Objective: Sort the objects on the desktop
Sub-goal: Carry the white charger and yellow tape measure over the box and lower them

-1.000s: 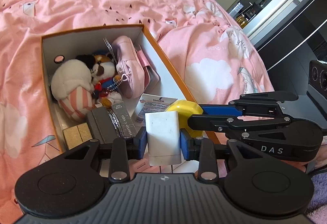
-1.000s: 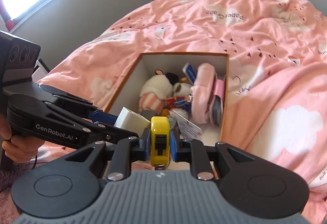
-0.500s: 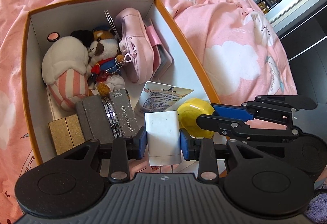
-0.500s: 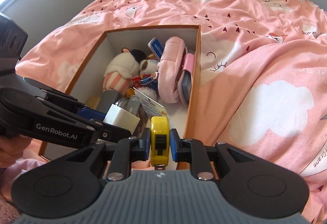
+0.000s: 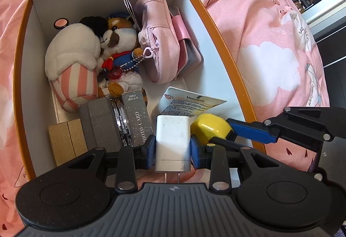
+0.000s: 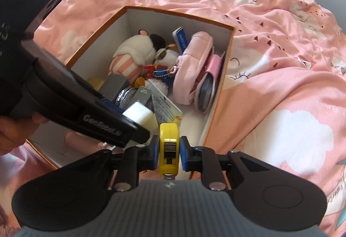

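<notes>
Placing step: left gripper [image 5: 173, 148] pinching white charger [image 5: 173, 141], right gripper [image 6: 169, 153] pinching yellow tape measure [image 6: 169, 146], both over near end of orange box [image 5: 216, 23]; next, release inside.

A white charger [image 5: 173, 141], a yellow tape measure [image 6: 169, 146], an orange-rimmed white box [image 5: 218, 27], and a pink cloud-patterned duvet [image 5: 270, 59].
</notes>
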A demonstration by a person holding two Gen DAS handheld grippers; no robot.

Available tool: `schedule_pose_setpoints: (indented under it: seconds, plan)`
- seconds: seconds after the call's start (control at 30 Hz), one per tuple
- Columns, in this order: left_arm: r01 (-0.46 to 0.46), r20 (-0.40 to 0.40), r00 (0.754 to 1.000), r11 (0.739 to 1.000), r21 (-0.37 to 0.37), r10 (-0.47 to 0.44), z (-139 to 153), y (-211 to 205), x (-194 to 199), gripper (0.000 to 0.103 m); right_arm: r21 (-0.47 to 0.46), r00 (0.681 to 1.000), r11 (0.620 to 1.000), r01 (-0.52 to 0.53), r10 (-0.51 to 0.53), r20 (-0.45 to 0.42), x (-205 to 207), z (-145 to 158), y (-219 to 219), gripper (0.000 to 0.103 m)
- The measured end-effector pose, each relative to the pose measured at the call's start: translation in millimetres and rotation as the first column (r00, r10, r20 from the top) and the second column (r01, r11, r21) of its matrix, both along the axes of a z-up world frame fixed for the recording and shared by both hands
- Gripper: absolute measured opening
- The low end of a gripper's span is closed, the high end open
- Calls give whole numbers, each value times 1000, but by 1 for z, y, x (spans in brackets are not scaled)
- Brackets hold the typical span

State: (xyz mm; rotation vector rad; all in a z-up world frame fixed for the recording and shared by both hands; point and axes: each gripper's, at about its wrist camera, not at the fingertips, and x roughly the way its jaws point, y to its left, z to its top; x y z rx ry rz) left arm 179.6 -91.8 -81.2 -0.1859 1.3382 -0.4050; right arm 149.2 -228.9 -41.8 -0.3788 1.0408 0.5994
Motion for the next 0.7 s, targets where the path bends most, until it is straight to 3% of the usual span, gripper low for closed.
schedule_pose_setpoints:
  seconds: [0.43, 0.7]
  plan:
    - [-2, -4, 1000, 1000, -27, 1, -1, 3, 5, 38, -76, 997, 994, -74, 76, 19, 0, -4, 7, 20]
    - [4, 33, 999, 999, -48, -3, 10, 9, 2, 38, -111, 995, 989, -99, 100, 11, 1, -5, 12, 20]
